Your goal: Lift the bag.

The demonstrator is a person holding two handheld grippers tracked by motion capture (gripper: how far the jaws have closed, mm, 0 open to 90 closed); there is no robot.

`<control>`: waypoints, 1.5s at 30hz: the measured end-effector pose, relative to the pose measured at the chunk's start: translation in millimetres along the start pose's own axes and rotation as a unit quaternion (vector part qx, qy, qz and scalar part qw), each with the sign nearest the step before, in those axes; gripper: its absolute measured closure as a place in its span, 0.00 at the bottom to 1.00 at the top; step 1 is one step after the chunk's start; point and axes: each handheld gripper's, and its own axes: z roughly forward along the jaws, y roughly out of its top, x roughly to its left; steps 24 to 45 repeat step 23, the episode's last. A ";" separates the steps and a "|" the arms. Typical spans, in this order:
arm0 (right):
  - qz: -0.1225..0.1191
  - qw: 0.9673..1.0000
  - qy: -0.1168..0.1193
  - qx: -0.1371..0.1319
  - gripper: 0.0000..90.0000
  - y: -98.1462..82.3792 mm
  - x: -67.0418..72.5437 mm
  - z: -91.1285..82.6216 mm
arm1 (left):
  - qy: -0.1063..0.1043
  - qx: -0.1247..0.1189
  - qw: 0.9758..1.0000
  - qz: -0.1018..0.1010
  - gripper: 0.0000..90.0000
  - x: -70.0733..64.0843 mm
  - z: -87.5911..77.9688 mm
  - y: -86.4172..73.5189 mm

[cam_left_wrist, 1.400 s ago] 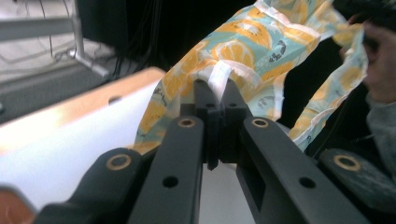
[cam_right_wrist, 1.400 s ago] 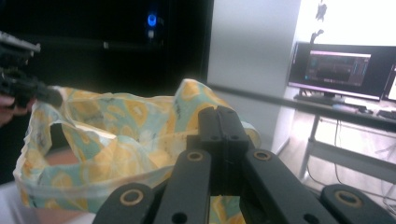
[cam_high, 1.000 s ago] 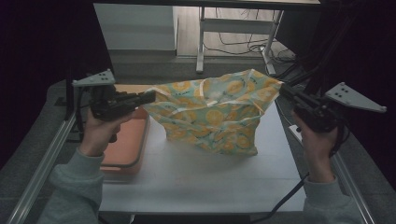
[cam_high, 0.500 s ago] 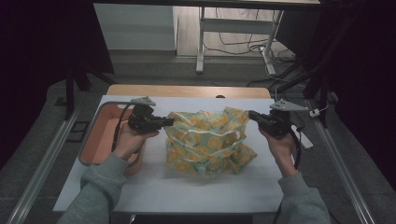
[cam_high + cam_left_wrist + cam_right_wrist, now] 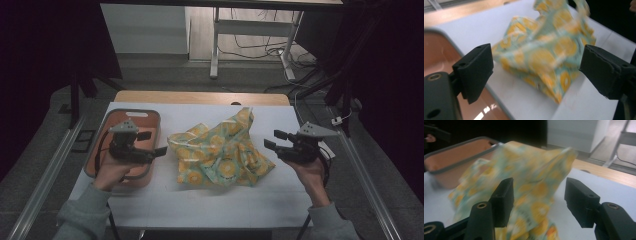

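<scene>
Dark floor and trailing cables ring the white desk (image 5: 200, 210) in the high view. One crumpled cloth (image 5: 220, 152), pale green with an orange-slice print, lies heaped at the middle of the desk, its folds hiding its shape and one corner sticking up. One salmon-pink tray (image 5: 150, 116) sits just to its left, partly covered by the left claw (image 5: 161, 150), whose jaws have just been opening and stand released beside the cloth. The right claw (image 5: 272, 141), also just opening, is released and clear of the cloth's right edge. No writing can be read.

From the left gripper view, the cloth (image 5: 549, 50) is blurred between the parted jaws, farther off and untouched; the tray (image 5: 436, 50) is cut off at the left.

From the right gripper view, the cloth (image 5: 534, 175) is blurred beyond the spread jaws, with the tray (image 5: 456, 157) behind it.
</scene>
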 end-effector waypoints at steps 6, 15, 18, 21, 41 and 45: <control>-0.015 1.000 -0.004 0.018 0.45 -30.4 11.3 -5.1 | 0.003 0.023 1.000 0.008 0.17 -10.6 4.1 -23.9; -0.037 0.999 -0.005 0.021 0.47 -40.8 13.0 -2.8 | 0.012 0.027 1.000 0.006 0.19 -11.0 8.3 -30.8; -0.045 0.999 -0.006 0.027 0.47 -41.2 15.0 -1.5 | 0.015 0.023 1.000 0.001 0.19 -10.0 6.6 -31.2; -0.045 0.999 -0.003 0.027 0.47 -43.2 15.0 -0.8 | 0.017 0.019 1.000 -0.002 0.19 -9.7 5.0 -31.7; -0.047 0.998 -0.006 0.030 0.46 -43.8 14.9 -0.2 | 0.016 0.019 1.000 0.000 0.19 -10.2 4.5 -32.0; -0.047 0.998 -0.006 0.030 0.46 -43.8 14.9 -0.2 | 0.016 0.019 1.000 0.000 0.19 -10.2 4.5 -32.0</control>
